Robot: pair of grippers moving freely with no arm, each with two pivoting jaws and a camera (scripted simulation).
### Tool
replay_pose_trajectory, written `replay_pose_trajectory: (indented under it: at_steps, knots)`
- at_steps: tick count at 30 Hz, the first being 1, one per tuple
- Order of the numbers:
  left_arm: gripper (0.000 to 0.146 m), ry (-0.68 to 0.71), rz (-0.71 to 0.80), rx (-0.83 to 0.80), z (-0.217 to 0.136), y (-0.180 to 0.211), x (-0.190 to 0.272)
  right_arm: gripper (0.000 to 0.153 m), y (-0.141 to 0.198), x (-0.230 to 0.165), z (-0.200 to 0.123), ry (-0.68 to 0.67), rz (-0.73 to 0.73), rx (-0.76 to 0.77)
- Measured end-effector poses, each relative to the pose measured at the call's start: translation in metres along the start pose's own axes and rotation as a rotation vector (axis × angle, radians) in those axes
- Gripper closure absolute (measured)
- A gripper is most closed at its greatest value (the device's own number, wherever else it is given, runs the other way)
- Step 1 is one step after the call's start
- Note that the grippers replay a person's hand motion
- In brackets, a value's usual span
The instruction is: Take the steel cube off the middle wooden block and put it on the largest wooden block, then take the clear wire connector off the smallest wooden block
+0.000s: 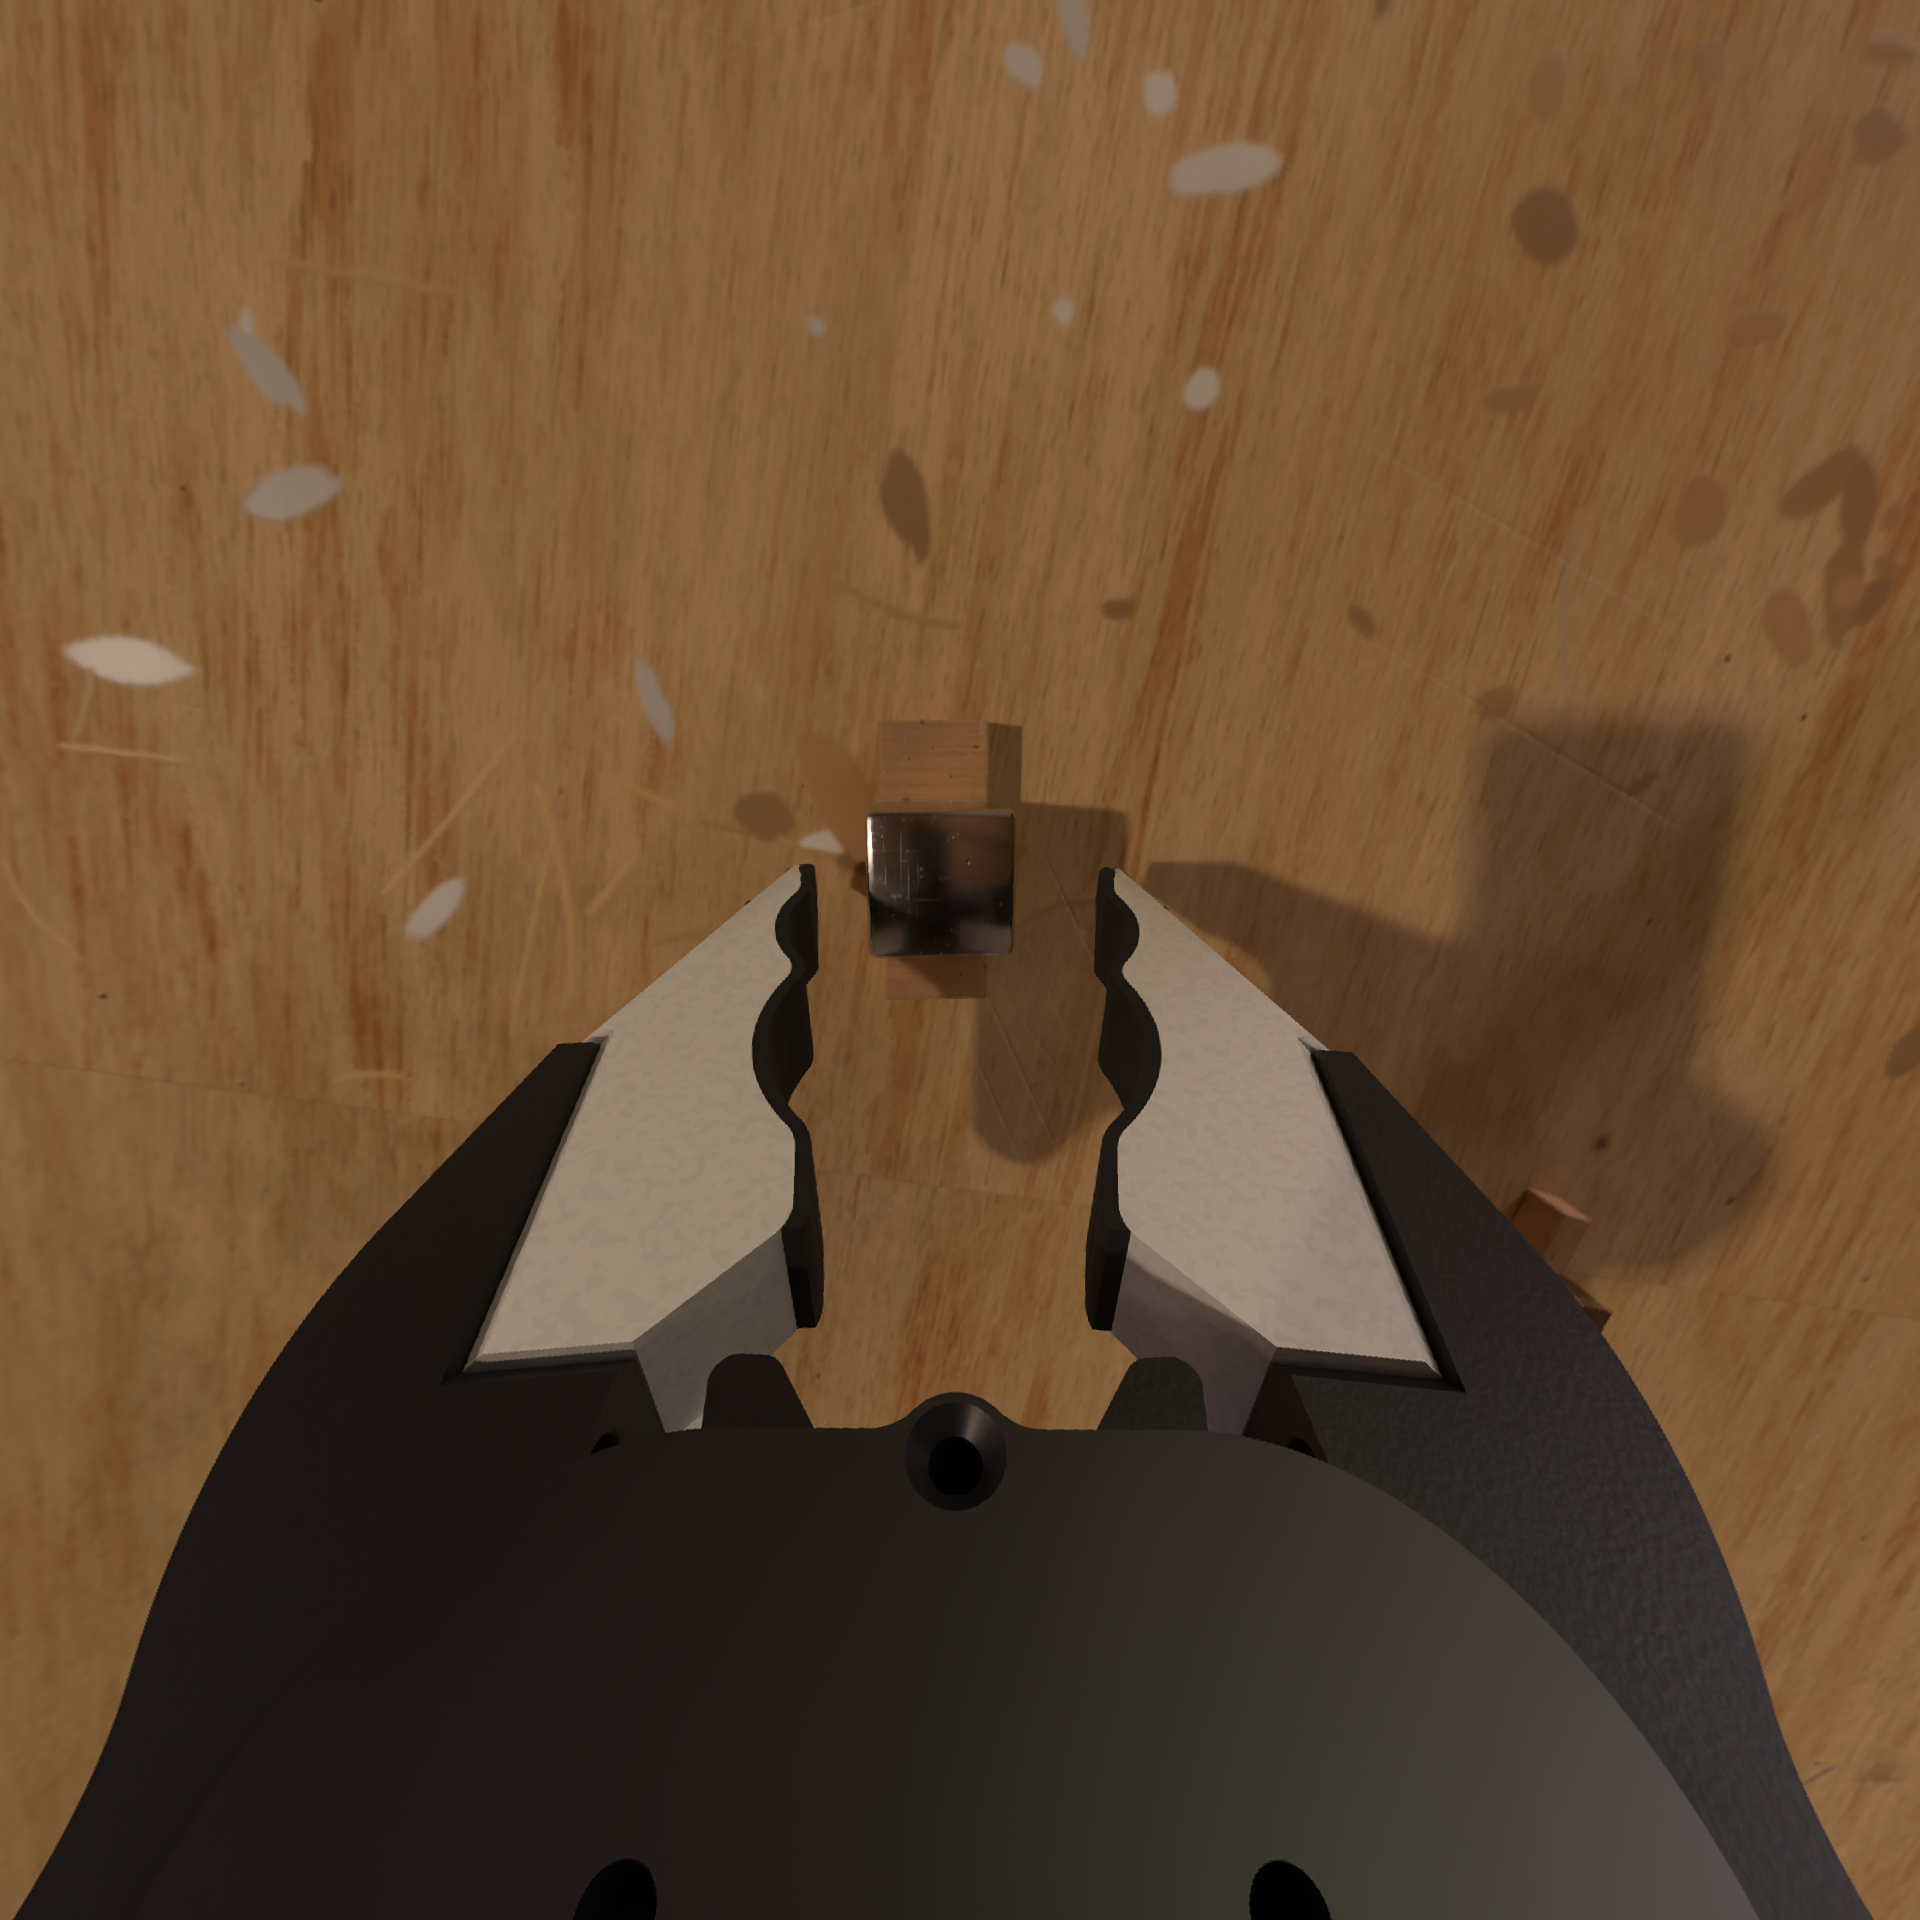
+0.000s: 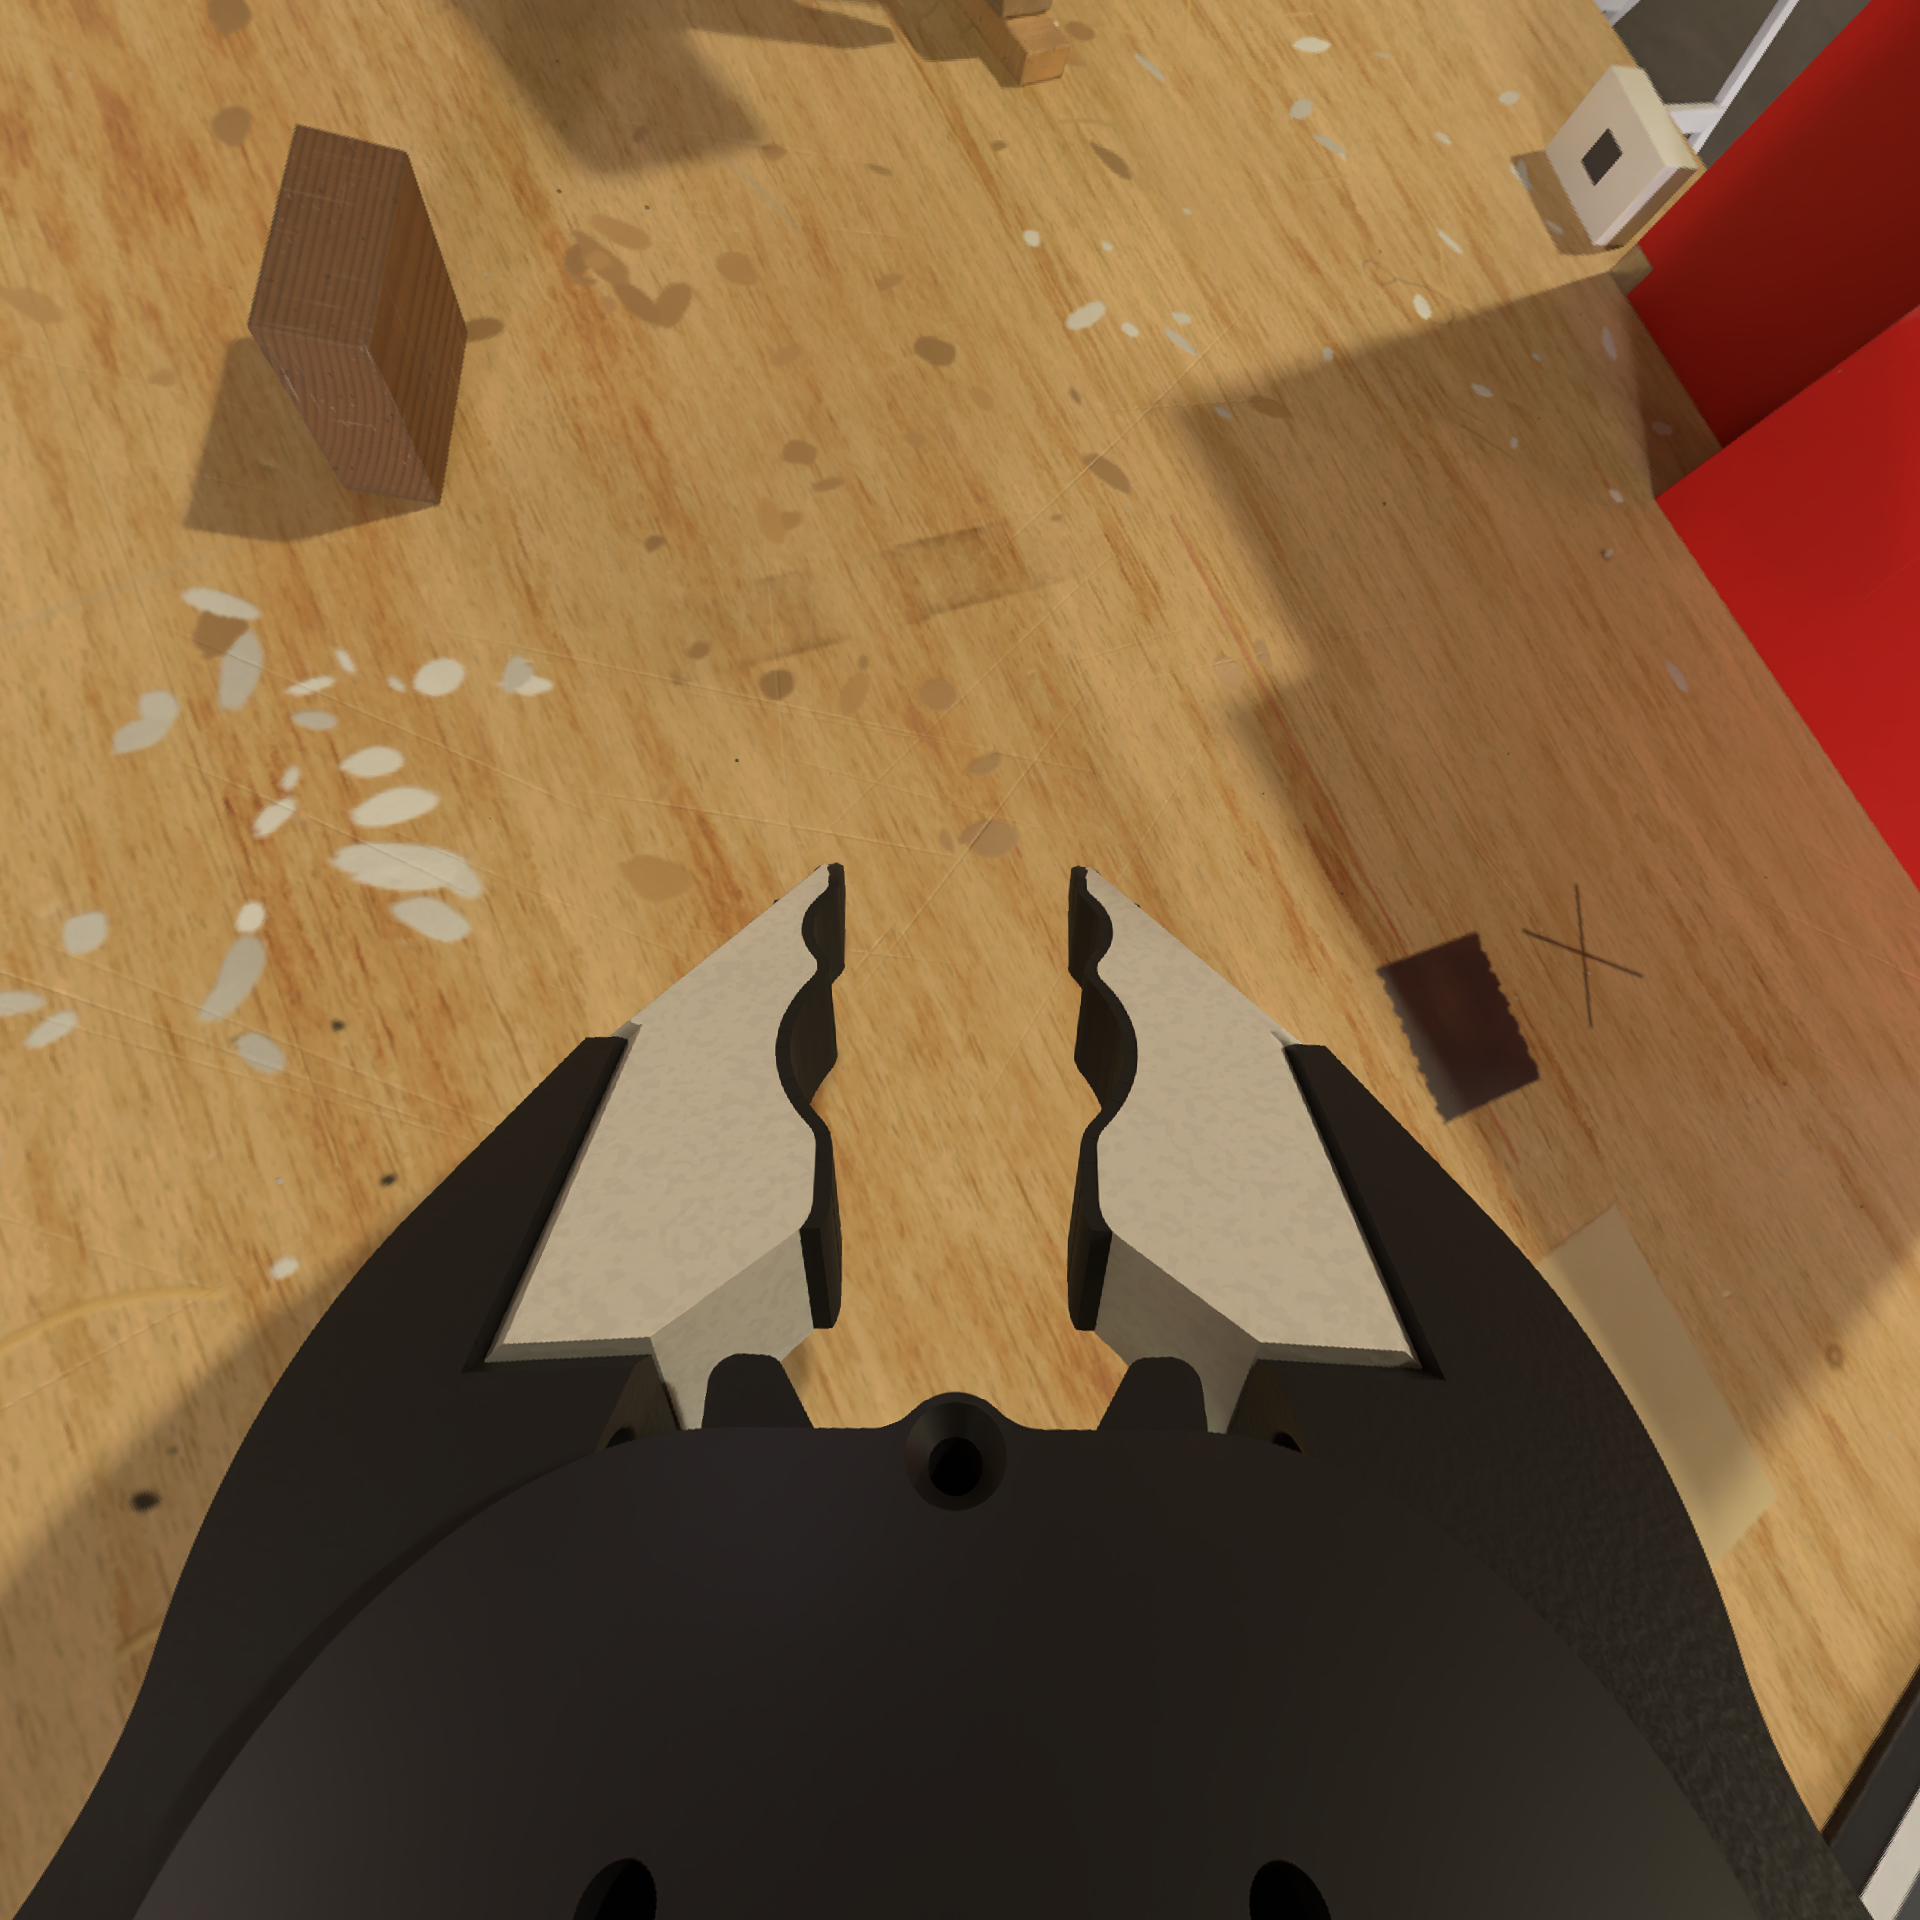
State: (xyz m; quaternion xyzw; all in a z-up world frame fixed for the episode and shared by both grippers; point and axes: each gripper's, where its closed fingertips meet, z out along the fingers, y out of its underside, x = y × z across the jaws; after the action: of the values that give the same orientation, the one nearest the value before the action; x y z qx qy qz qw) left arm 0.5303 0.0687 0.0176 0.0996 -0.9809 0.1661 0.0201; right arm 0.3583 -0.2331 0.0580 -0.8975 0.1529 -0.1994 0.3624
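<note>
In the left wrist view a shiny steel cube (image 1: 940, 883) sits on a light wooden block (image 1: 932, 764). My left gripper (image 1: 956, 883) is open and hangs above it, with the cube showing between the fingertips, nearer the left one. In the right wrist view my right gripper (image 2: 956, 883) is open and empty over bare tabletop. A large dark brown wooden block (image 2: 358, 317) stands at the upper left. A small light wooden block (image 2: 1023, 42) lies at the top edge, partly cut off. The clear wire connector does not show.
The table (image 2: 935, 623) is wood with pale and dark paint flecks. A dark brown ridged pad (image 2: 1460, 1029) lies right of my right gripper. A cream box with a dark square (image 2: 1616, 156) stands at the far right. Red panels (image 2: 1808, 436) border the right edge. A small wooden piece (image 1: 1553, 1226) peeks beside my left gripper.
</note>
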Motion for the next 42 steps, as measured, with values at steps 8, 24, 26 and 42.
replay_pose_trajectory:
  at_steps: [8,24,26,42]
  knots:
    - [0.111,-0.022,-0.03,0.0,0.001,0.0,-0.004,0.11,0.005,-0.002,0.002,-0.009,-0.008,-0.012]
    - [0.119,-0.372,0.279,0.112,-0.098,-0.025,0.032,0.109,0.002,-0.001,-0.003,0.007,-0.027,-0.003]
    - [0.119,-0.355,0.319,0.159,-0.115,-0.037,0.055,0.109,0.001,-0.002,-0.005,0.01,-0.031,0.0]
    - [0.119,0.0,0.624,0.008,0.002,-0.085,0.247,0.109,0.0,-0.012,-0.005,-0.014,-0.059,0.009]
